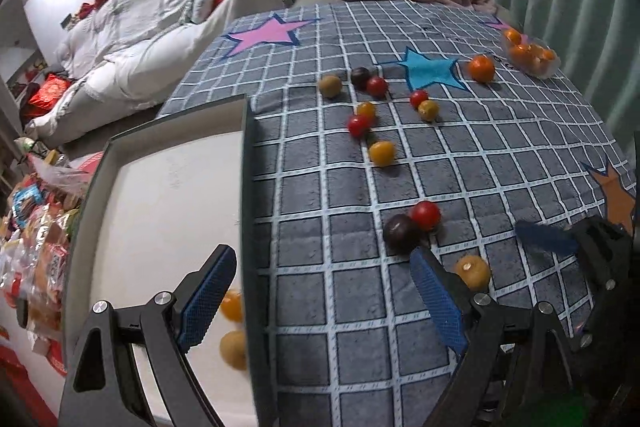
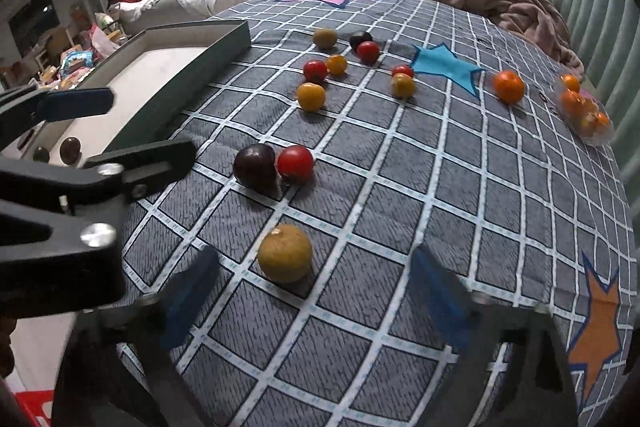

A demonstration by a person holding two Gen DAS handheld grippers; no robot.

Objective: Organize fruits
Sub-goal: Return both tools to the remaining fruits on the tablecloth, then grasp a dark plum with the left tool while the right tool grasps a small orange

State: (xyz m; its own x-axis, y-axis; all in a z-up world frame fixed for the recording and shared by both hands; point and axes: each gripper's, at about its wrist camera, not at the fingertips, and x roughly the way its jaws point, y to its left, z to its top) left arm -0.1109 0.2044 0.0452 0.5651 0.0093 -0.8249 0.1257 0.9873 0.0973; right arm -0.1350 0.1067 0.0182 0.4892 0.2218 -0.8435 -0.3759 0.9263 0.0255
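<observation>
Two fruits inside the grey-walled tray (image 1: 248,163) are smeared by motion blur in the left wrist view, one orange (image 1: 233,305) and one tan (image 1: 234,350); the left gripper's (image 1: 320,303) near finger partly covers them. That gripper straddles the tray wall, its fingers spread wide with nothing between them. From the right wrist view the tray's near end is cut off by the left gripper's frame, and only two dark round fruits (image 2: 69,151) show there, hard to identify.

On the checked cloth (image 2: 400,187), thirteen loose fruits can be counted: four red tomatoes, two dark plums, three yellow-orange ones, three brownish ones and one tangerine (image 2: 508,87). A clear packet (image 2: 586,111) at the far edge holds more tangerines, too crowded to count.

The right gripper (image 2: 316,291) is blurred, fingers apart either side of a brownish fruit (image 2: 285,253), not touching it.
</observation>
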